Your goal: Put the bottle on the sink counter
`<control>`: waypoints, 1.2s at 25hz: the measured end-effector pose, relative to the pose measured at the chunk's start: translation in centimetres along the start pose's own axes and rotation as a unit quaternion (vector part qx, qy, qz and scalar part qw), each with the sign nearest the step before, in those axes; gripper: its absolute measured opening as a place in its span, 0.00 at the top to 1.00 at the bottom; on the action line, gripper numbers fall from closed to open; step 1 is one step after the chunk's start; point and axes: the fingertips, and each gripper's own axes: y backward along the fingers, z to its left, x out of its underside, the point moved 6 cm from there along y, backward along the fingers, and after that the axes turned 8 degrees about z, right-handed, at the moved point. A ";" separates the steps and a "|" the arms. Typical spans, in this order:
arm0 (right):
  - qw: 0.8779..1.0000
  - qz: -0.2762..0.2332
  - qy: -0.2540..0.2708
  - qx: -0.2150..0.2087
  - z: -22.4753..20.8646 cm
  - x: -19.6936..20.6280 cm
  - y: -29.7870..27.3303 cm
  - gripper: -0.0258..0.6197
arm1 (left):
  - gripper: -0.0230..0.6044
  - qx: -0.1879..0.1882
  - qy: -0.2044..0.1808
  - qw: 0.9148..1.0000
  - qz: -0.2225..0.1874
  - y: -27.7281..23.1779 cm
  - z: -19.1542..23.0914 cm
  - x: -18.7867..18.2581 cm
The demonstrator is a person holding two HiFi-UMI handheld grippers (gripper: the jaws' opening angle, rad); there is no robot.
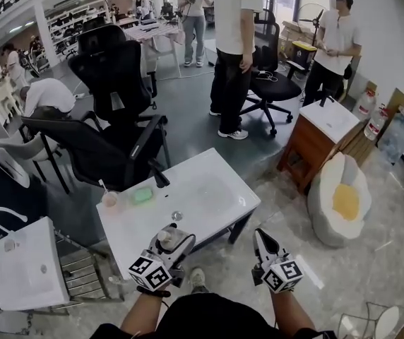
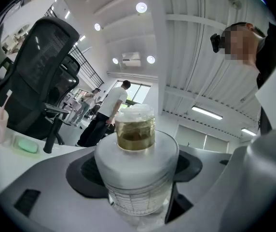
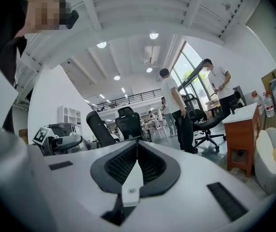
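Observation:
A small clear bottle (image 2: 135, 170) with a white cap and yellow-brown liquid stands between the jaws of my left gripper (image 1: 175, 239), which is shut on its body. In the head view the bottle (image 1: 165, 240) hangs at the near edge of the white sink counter (image 1: 209, 171). My right gripper (image 1: 260, 234) is shut with nothing in it, just off the counter's near right side, above the floor. Its jaws meet in a closed line in the right gripper view (image 3: 137, 151).
On the counter's left part stand a cup (image 1: 109, 199) with a stick in it, a green soap (image 1: 143, 195) and a black faucet (image 1: 161, 179). Black office chairs (image 1: 117, 111) stand behind it. A wooden cabinet (image 1: 308, 147), a white cushion seat (image 1: 340, 200), another white basin (image 1: 29, 263) and people surround it.

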 end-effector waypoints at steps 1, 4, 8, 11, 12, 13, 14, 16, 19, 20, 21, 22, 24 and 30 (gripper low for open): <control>1.000 0.001 0.005 -0.001 -0.2 -0.4 -1.2 0.91 | 0.40 0.002 -0.002 1.000 -0.001 -0.8 0.7 -0.5; 1.000 0.004 0.021 -0.007 -0.6 -1.5 -4.9 0.91 | 0.40 0.002 -0.007 1.000 -0.005 -2.8 3.1 -1.9; 1.000 0.009 0.019 -0.017 -0.7 -2.7 -9.8 0.91 | 0.40 -0.009 -0.017 1.000 -0.002 -4.8 6.7 -3.5; 1.000 0.022 0.016 -0.014 -0.9 -3.3 -12.2 0.91 | 0.40 -0.002 -0.012 1.000 0.006 -5.7 8.4 -3.8; 0.999 0.025 0.016 -0.012 -1.1 -3.4 -12.7 0.91 | 0.40 0.002 -0.012 1.000 0.009 -6.0 8.7 -3.8; 0.999 0.028 0.016 -0.010 -1.2 -3.5 -13.3 0.91 | 0.40 0.007 -0.013 1.000 0.013 -6.3 8.9 -3.8; 0.999 0.030 0.016 -0.009 -1.2 -3.5 -13.8 0.91 | 0.40 0.010 -0.015 1.000 0.016 -6.6 9.2 -3.7; 0.999 0.039 0.015 -0.010 -1.3 -3.3 -14.8 0.91 | 0.40 0.015 -0.019 0.999 0.024 -7.4 9.7 -3.5; 0.998 0.056 0.017 -0.014 -1.1 -2.9 -15.6 0.91 | 0.40 0.016 -0.017 0.999 0.038 -8.4 10.3 -2.8; 0.998 0.060 0.018 -0.015 -1.0 -2.8 -15.8 0.91 | 0.40 0.016 -0.014 0.999 0.042 -8.6 10.6 -2.5; 0.998 0.064 0.018 -0.015 -1.0 -2.6 -16.0 0.91 | 0.40 0.015 -0.012 0.999 0.046 -8.8 10.8 -2.3; 0.998 0.067 0.017 -0.016 -1.1 -2.5 -16.2 0.91 | 0.40 0.013 -0.010 0.999 0.050 -9.1 11.1 -2.2; 0.997 0.069 0.015 -0.019 -1.7 -2.1 -16.8 0.91 | 0.40 0.010 -0.009 0.998 0.056 -9.8 11.7 -2.1; 0.996 0.079 0.015 -0.040 -3.7 -2.9 -20.7 0.91 | 0.40 0.000 -0.006 0.998 0.065 -12.7 13.0 -1.9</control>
